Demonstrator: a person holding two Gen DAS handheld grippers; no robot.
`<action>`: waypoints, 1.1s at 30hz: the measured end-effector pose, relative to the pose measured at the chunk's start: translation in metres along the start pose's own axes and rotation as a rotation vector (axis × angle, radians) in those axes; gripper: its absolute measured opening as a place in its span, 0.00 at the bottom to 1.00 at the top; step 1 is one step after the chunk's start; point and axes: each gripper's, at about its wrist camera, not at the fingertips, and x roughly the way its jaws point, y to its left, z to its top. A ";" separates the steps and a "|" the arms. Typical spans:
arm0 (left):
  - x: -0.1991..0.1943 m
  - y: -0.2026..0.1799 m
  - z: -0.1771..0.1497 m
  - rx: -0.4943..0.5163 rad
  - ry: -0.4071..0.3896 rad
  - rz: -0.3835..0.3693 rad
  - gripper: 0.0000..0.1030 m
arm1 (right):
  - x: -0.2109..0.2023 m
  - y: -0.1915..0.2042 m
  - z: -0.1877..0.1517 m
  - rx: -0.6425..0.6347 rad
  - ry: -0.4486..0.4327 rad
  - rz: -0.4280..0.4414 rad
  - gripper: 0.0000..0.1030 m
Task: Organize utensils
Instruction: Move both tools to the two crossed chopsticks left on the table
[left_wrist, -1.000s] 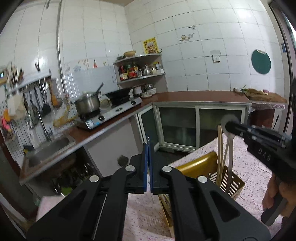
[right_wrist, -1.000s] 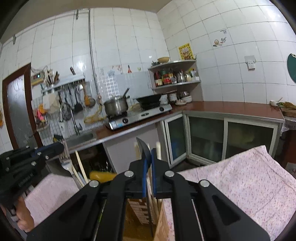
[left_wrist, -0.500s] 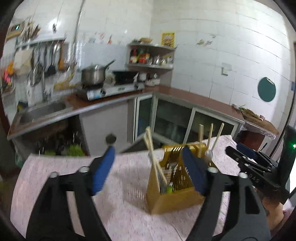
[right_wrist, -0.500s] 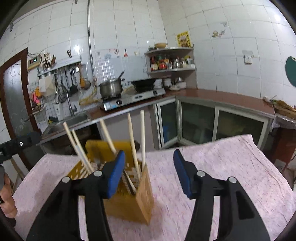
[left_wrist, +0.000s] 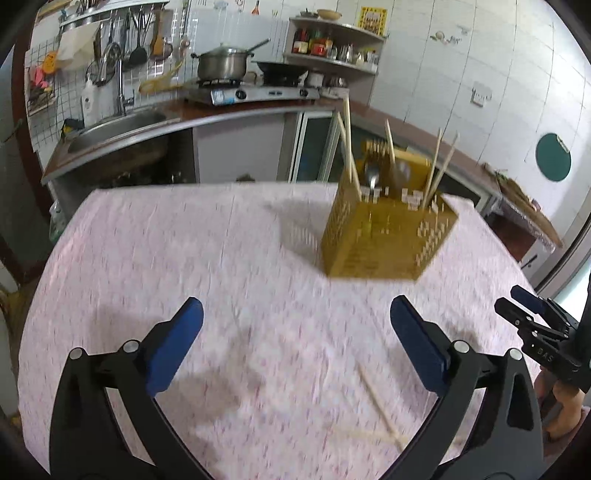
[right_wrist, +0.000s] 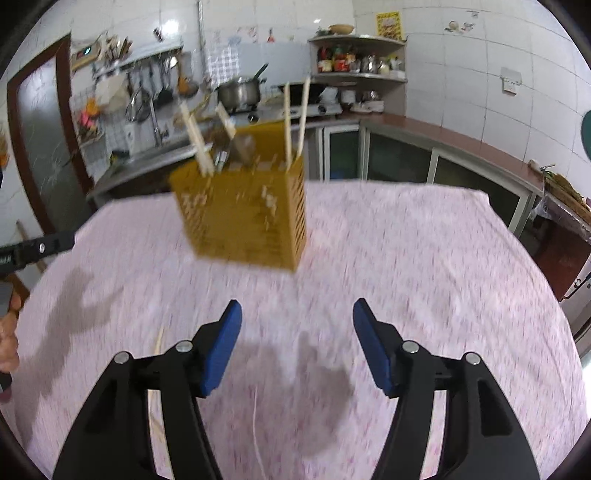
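Yellow perforated plastic utensil caddy (left_wrist: 384, 236) stands on the pink-patterned tablecloth (left_wrist: 240, 266), far half, right of centre in the left wrist view. Pale wooden chopsticks (left_wrist: 349, 155) and a metal spoon (left_wrist: 371, 177) stand inside it. 2 loose pale chopsticks (left_wrist: 376, 413) lie crossed on the cloth near the front edge. Behind the table: wooden counter (left_wrist: 258, 110) carrying a steel sink (left_wrist: 114, 129) at left, gas stove (left_wrist: 255, 94) with a steel pot (left_wrist: 221, 64) right of it.

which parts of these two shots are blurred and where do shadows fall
Left wrist view: yellow slotted plastic utensil caddy and pink floral tablecloth motion-smeared, far counter sharper. Right wrist view: same smear, dark tong-shaped shadows on cloth, fisheye bends the walls.
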 end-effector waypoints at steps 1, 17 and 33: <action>-0.001 0.001 -0.007 0.002 0.005 0.004 0.95 | -0.001 0.001 -0.012 -0.004 0.018 0.001 0.60; -0.008 0.000 -0.097 0.015 0.085 0.068 0.95 | -0.022 0.017 -0.095 0.009 0.110 0.027 0.60; -0.020 -0.020 -0.152 0.016 0.104 0.101 0.95 | -0.035 0.043 -0.123 -0.015 0.126 0.019 0.60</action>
